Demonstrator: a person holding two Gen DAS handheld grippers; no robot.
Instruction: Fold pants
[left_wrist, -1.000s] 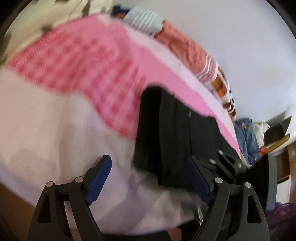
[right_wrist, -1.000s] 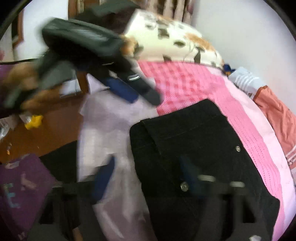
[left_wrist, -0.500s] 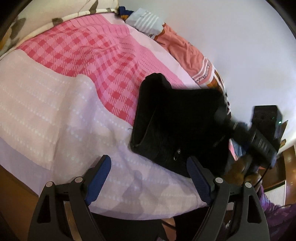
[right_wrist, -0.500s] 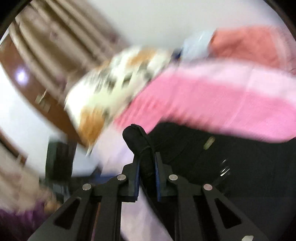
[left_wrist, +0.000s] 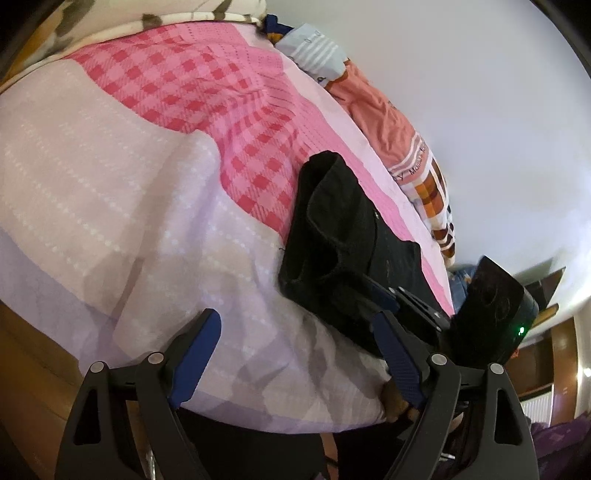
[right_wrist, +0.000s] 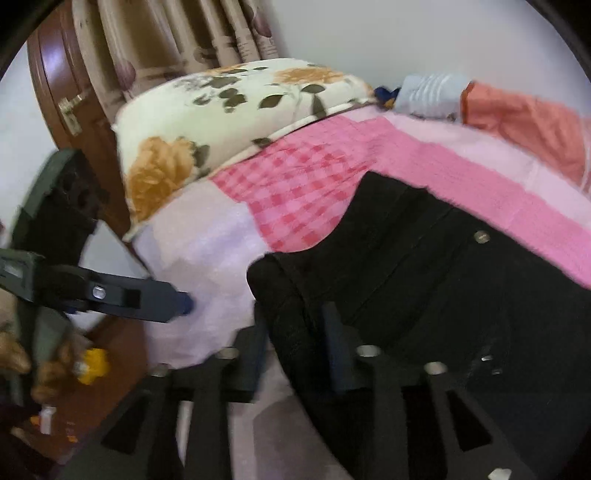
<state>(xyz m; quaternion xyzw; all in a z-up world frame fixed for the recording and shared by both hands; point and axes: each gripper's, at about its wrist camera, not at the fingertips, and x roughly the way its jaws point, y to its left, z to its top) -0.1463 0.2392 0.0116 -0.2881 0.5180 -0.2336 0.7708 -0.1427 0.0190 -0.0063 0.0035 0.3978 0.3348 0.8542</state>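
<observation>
The black pants (right_wrist: 424, 280) lie bunched at the lower right of the right-wrist view, on the pink bedspread (left_wrist: 155, 177). The fabric appears soft, heavy and limp.

The right gripper (right_wrist: 295, 347) has just been opening; its jaws stand apart around the bunched edge. Judged best hold: that thick edge.

The left gripper (left_wrist: 295, 350) is spread wide and empty.

Pale wall (left_wrist: 498, 110), patterned curtains (right_wrist: 207, 40), brown wooden door (right_wrist: 66, 99), pink-checked bed (left_wrist: 207, 88).
</observation>
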